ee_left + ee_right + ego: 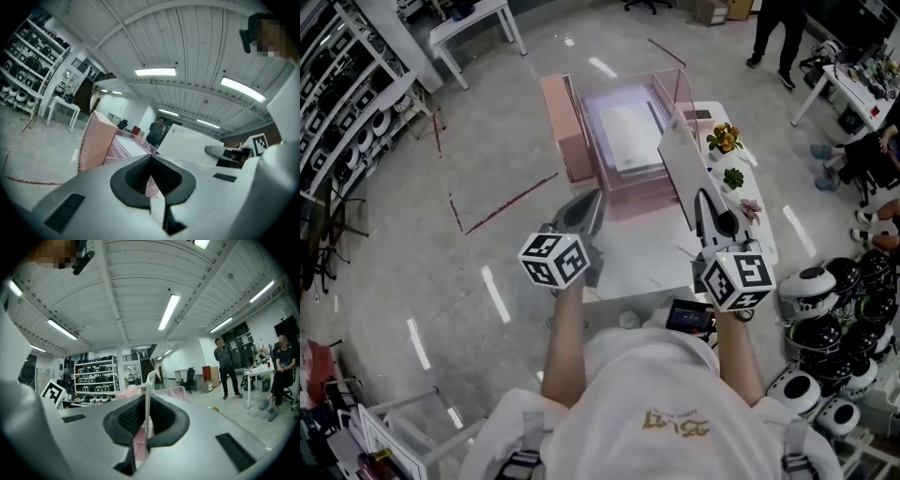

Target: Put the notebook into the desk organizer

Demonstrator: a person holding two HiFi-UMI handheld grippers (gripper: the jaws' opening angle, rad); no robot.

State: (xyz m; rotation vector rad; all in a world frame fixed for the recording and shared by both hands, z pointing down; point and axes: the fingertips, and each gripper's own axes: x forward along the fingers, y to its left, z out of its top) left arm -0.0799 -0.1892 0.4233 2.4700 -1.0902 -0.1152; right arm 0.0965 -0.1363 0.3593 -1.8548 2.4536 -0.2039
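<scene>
The pink desk organizer point(577, 141) stands at the far end of the white table point(637, 267), with a white sheet lying flat in its wide bay. My right gripper point(703, 199) is shut on the notebook point(679, 171), a thin white-grey book held on edge just right of the organizer's near right corner. In the right gripper view the notebook point(148, 394) runs edge-on between the pads, with the organizer point(177, 393) behind it. My left gripper point(589, 202) hovers by the organizer's near left corner, shut and empty. In the left gripper view the organizer point(96, 140) and the notebook point(191, 144) both show.
Small potted plants point(725, 139) line the table's right edge. A black device point(688, 317) lies at its near edge. White-and-black helmets point(830, 309) are piled on the floor at right. Shelving point(347, 103) stands far left, and a person point(773, 33) stands beyond the table.
</scene>
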